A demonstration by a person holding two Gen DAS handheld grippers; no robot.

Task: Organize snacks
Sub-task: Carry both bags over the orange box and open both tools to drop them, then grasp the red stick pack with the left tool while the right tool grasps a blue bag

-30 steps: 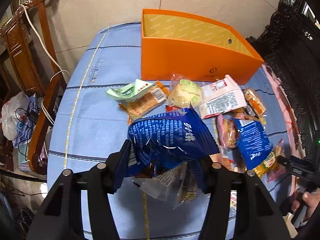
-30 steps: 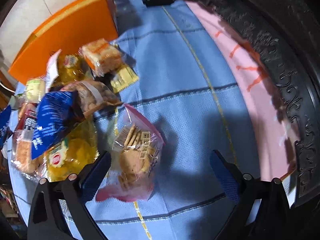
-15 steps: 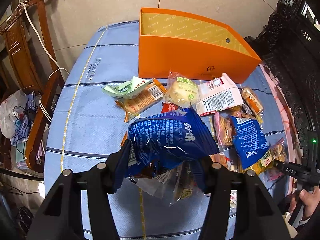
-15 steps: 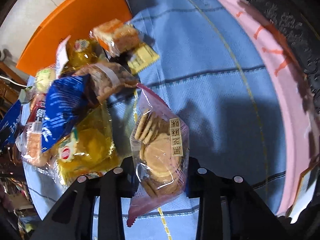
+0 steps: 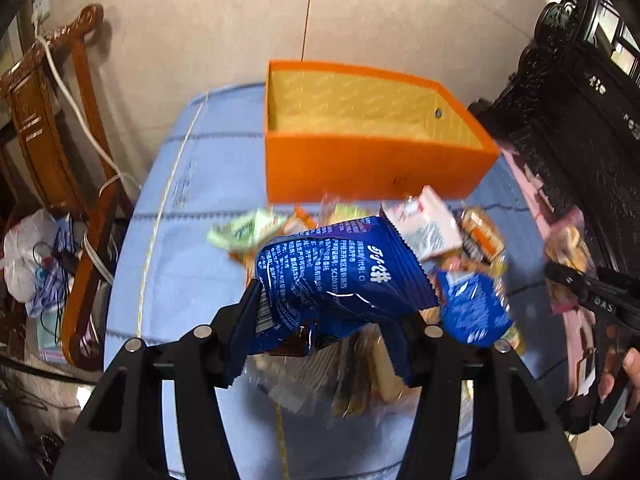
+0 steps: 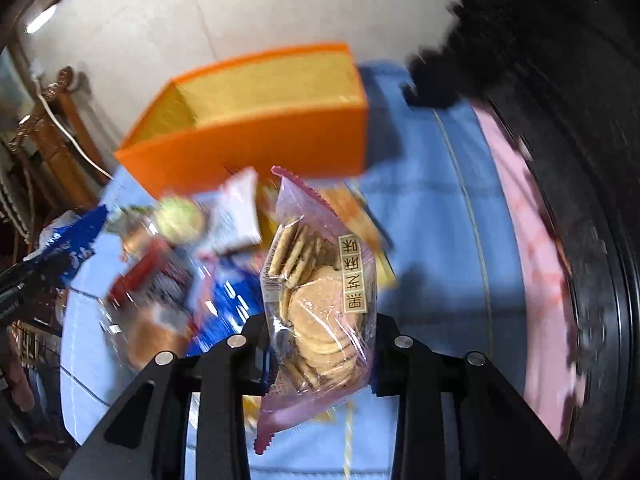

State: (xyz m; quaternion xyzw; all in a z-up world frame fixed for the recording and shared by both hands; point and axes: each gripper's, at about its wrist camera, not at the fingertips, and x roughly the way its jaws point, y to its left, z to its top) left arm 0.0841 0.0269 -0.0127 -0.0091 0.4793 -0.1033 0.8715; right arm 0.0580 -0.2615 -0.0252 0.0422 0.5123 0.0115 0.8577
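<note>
Left gripper (image 5: 332, 320): fingers pinching blue snack bag (image 5: 340, 276) by lower end, bag lifted clear of bench (image 5: 192, 248). White print on bag, too small to read.

Right gripper (image 6: 320, 340): fingers pressed onto clear pink-edged cracker pack (image 6: 320, 300), pack upright between them. Gold label with dark characters, not legible.

Orange box (image 5: 372, 164): open, at bench far edge. Loose snack pile (image 5: 460, 236) just in front.

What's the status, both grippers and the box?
Left gripper shut on blue snack bag. Right gripper shut on cracker bag. Orange box open, looks empty; snack pile lies before it.
</note>
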